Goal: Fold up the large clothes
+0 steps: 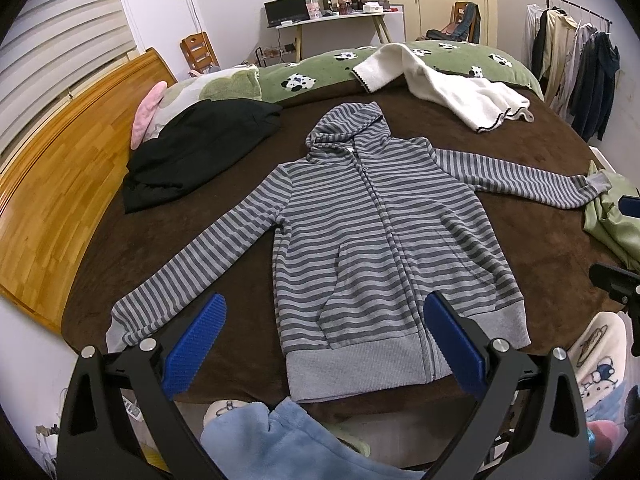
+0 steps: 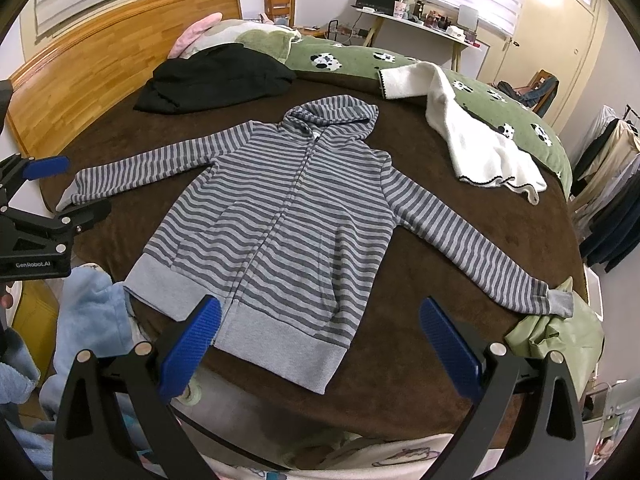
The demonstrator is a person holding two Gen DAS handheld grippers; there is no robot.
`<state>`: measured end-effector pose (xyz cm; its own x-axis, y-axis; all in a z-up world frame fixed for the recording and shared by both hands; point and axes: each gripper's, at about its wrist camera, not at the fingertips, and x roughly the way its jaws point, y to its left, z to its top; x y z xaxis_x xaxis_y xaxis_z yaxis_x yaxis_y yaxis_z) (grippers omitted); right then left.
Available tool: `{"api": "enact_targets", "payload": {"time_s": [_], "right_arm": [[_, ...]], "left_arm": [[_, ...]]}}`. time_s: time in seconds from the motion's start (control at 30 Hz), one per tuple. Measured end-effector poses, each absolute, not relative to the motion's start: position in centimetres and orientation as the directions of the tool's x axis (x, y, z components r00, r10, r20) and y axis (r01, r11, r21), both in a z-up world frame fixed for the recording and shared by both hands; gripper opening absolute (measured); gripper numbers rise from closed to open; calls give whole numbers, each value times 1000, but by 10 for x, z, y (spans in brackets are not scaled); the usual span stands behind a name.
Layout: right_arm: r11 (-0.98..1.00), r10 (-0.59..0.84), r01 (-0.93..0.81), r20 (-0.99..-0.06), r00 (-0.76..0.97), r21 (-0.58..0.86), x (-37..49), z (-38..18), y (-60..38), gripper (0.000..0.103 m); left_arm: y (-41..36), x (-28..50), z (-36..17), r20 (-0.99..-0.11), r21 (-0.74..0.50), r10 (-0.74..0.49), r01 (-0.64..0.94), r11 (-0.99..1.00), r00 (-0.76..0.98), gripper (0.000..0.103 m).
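Folding not started, by the look of it: the hoodie [image 1: 384, 236] lies flat on the bed [image 1: 224, 220], face up, zipped, hood toward the far side and hem at the near edge, both sleeves spread wide and no fold in the body. Laying-out seems done; what's left is everything else, likely sleeves in, sides in, then hem up toward the hood. Left sleeve [image 1: 192, 268] runs down toward the near left corner, cuff at the bed edge; right sleeve [image 2: 472, 248] runs out to the right, cuff touching a green cloth [image 2: 560, 332] at the edge. Other clothes wait: a black garment [image 1: 200, 152] near the headboard [image 1: 60, 184], a white fleece [image 1: 464, 96] at the far side lying partly over the panda quilt [image 1: 440, 60], neither looks folded. Left gripper [image 1: 324, 344] hovers above the near edge over the hem's left half, pointing along the bed, jaws wide apart, nothing between them. Right gripper [image 2: 320, 352] hovers by the hem's right corner, same heading, jaws equally wide, holding nothing. Neither touches the fabric as far as I can tell. The person stands at the bed's edge, blue fleece trousers [image 1: 296, 440] showing under the left gripper. A clothes rack [image 1: 576, 72] stands to the right.
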<state>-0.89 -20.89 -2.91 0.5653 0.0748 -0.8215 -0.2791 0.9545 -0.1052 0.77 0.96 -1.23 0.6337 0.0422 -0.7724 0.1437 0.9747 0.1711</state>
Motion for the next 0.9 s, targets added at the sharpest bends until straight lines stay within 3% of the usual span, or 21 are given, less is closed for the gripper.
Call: {"api": "enact_targets", "payload": {"time_s": [0.9], "right_arm": [[962,54,-251,-819,571,-111,42,-39,-212,99]], "left_arm": [[6,54,-35,-814,127,7,166,978,581,97]]}}
